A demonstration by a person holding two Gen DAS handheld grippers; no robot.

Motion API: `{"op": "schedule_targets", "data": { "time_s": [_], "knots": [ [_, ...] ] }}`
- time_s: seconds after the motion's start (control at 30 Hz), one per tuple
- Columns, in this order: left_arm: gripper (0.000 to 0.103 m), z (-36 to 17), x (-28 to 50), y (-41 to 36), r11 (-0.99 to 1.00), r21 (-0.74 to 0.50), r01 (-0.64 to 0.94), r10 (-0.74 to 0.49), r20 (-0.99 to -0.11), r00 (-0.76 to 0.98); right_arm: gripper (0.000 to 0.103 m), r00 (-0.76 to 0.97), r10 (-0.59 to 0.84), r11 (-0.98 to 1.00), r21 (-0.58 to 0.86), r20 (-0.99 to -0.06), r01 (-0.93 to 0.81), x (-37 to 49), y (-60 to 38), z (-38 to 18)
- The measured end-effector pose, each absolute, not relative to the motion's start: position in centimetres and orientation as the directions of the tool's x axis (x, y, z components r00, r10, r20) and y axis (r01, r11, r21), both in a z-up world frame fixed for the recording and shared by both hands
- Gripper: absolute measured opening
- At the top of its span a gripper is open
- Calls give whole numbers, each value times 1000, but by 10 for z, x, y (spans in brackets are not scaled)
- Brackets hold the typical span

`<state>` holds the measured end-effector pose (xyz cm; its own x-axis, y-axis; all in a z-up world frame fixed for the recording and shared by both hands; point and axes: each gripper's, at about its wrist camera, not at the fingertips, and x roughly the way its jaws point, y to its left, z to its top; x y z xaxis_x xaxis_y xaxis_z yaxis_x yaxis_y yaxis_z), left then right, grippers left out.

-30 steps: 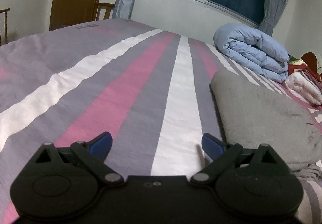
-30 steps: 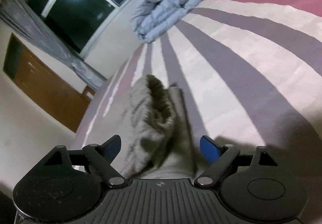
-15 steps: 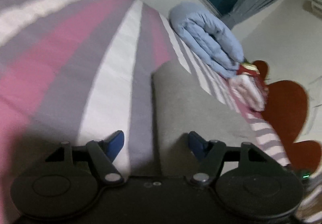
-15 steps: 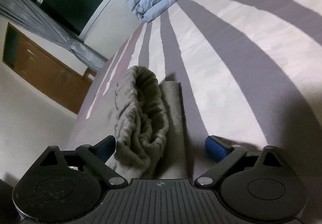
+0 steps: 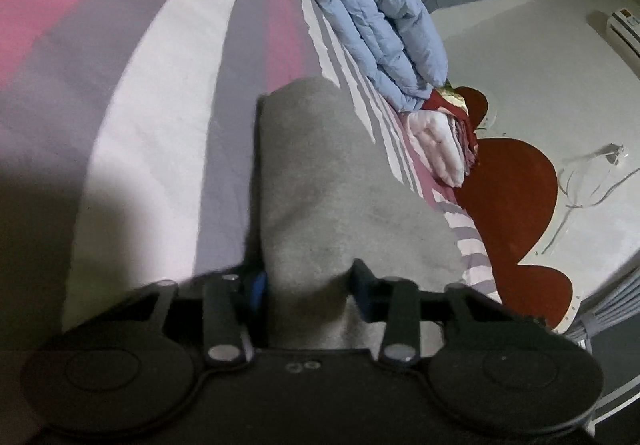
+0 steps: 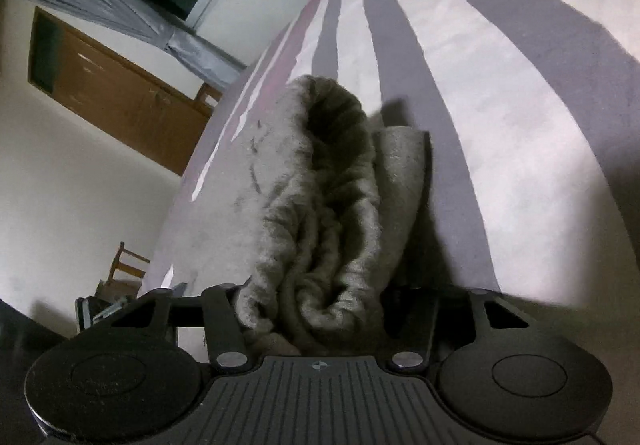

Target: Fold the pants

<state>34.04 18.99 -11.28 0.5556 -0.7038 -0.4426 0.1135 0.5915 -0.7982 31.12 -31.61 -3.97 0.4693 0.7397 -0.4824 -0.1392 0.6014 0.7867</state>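
Observation:
The grey pants (image 5: 332,181) lie folded on the striped bed sheet (image 5: 152,117). My left gripper (image 5: 308,285) straddles the near edge of the folded pants, and its jaws have closed in on the cloth from both sides. In the right wrist view the bunched waistband end of the pants (image 6: 320,213) stands up in thick folds. My right gripper (image 6: 316,305) is closed around this bunch, with the fingertips hidden behind the cloth.
A folded light-blue duvet (image 5: 384,25) lies at the far side of the bed, with a white and red blanket pile (image 5: 440,141) beside it. A red headboard (image 5: 516,197) is on the right. A wooden door (image 6: 120,93) and a chair (image 6: 124,269) stand beyond the bed edge.
Both grippers have moved onto the pants and narrowed from wide open until they grip the cloth. The left one swung right from the bare sheet to the folded edge.

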Motion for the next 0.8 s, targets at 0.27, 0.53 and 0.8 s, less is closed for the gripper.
{"op": "schedule_targets", "data": {
  "time_s": [0.27, 0.53, 0.8],
  "knots": [
    [24, -74, 350, 194, 515, -825, 233, -738, -288, 611, 47, 487, 789, 558, 769, -375, -311, 328, -316, 5],
    [24, -19, 454, 192, 613, -746, 260, -678, -327, 658, 47, 534, 783, 546, 766, -320, -340, 424, -298, 26],
    [70, -63, 535, 151, 885, -465, 36, -351, -613, 708, 59, 525, 704, 602, 794, -478, -86, 528, -301, -62]
  ]
}}
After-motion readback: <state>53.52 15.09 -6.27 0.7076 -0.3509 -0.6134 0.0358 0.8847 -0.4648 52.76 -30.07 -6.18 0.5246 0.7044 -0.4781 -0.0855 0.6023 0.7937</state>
